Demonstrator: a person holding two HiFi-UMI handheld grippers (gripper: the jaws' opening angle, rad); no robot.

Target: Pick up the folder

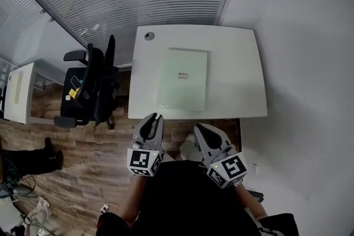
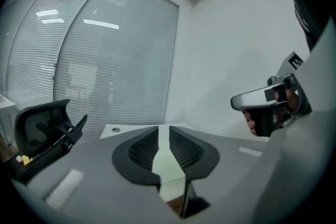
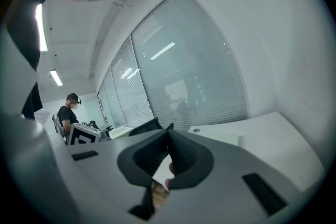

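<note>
Approach step: folder (image 1: 182, 79) flat mid-desk (image 1: 243, 63), untouched; left gripper (image 1: 151, 123) barely ajar, right gripper (image 1: 202, 131) closed, both empty short of the desk's near edge; next likely reach in, jaws wider.

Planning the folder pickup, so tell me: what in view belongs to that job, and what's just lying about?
Job in hand: pale green folder; white desk it lies on; left gripper; right gripper.

Lying about: black office chair; side desk; floor cables.
</note>
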